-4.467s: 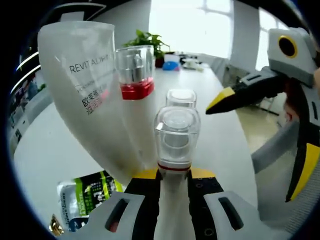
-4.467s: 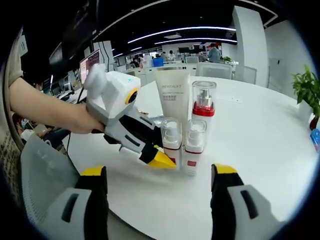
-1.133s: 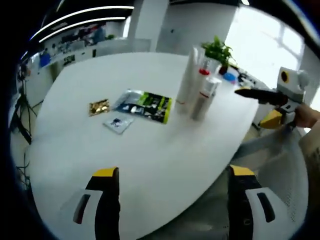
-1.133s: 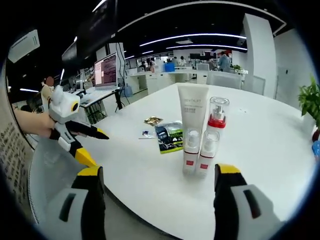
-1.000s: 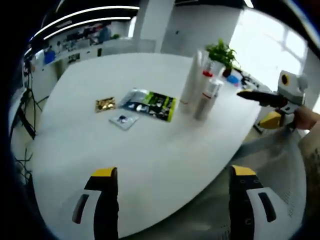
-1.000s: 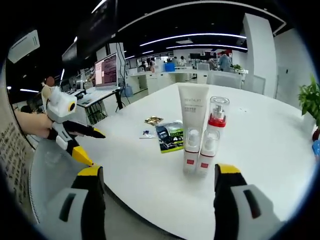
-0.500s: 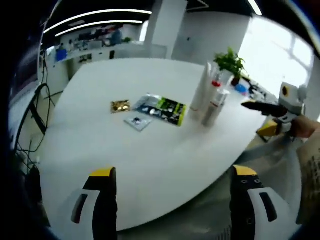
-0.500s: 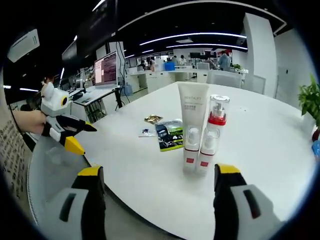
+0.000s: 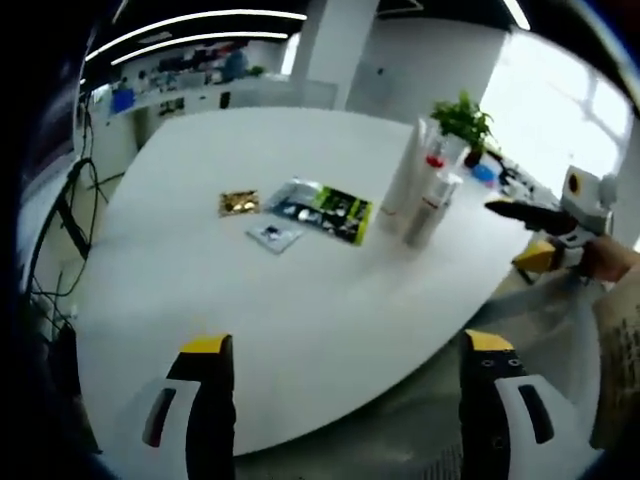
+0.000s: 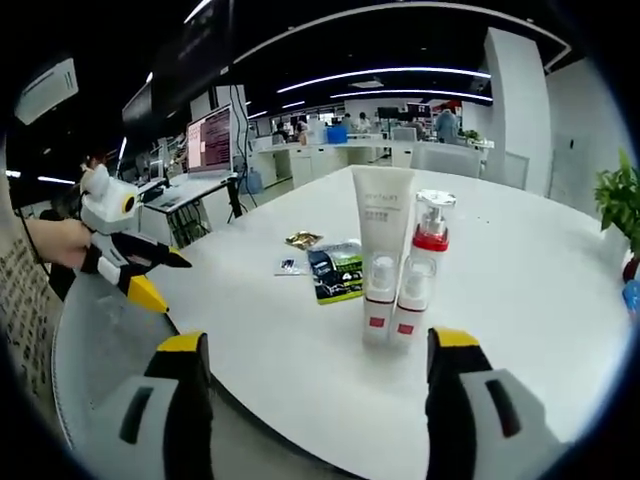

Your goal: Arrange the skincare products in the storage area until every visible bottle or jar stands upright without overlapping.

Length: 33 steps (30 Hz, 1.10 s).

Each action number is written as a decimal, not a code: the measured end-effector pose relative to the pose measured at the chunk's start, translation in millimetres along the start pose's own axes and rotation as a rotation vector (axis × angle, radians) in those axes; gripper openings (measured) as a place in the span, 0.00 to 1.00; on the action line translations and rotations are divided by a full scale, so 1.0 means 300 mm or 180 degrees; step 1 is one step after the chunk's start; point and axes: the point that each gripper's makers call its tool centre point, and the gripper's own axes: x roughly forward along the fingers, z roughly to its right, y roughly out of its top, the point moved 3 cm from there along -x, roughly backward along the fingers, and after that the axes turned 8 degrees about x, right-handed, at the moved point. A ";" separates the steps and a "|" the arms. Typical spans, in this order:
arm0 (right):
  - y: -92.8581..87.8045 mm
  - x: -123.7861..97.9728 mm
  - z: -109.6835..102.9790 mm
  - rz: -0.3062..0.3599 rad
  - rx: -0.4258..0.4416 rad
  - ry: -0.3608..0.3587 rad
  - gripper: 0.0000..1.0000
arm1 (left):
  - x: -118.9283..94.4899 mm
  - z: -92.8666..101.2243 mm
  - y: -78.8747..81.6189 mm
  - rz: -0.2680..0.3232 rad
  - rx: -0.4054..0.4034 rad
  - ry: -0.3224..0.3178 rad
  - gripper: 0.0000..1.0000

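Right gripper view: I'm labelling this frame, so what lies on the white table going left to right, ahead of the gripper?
Small gold sachet → green and black foil pouch → tall white tube → clear pump bottle with a red band. The two small bottles in front overlap these.

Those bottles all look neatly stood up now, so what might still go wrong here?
The tall tube, pump bottle and two small bottles stand tightly bunched, so one nudge may topple several. They also stand fairly near the table edge. Both open grippers, left and right, are off the table; reaching back in risks a bump.
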 end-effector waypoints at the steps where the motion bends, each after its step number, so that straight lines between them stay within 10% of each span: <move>1: -0.001 0.001 -0.001 -0.0005 -0.0011 0.0004 0.89 | 0.001 0.001 0.002 -0.0004 -0.0008 -0.0004 0.91; 33: 0.005 -0.006 0.033 0.0070 0.0114 -0.0130 0.89 | 0.209 0.023 0.210 -0.0270 0.0432 -0.0269 0.90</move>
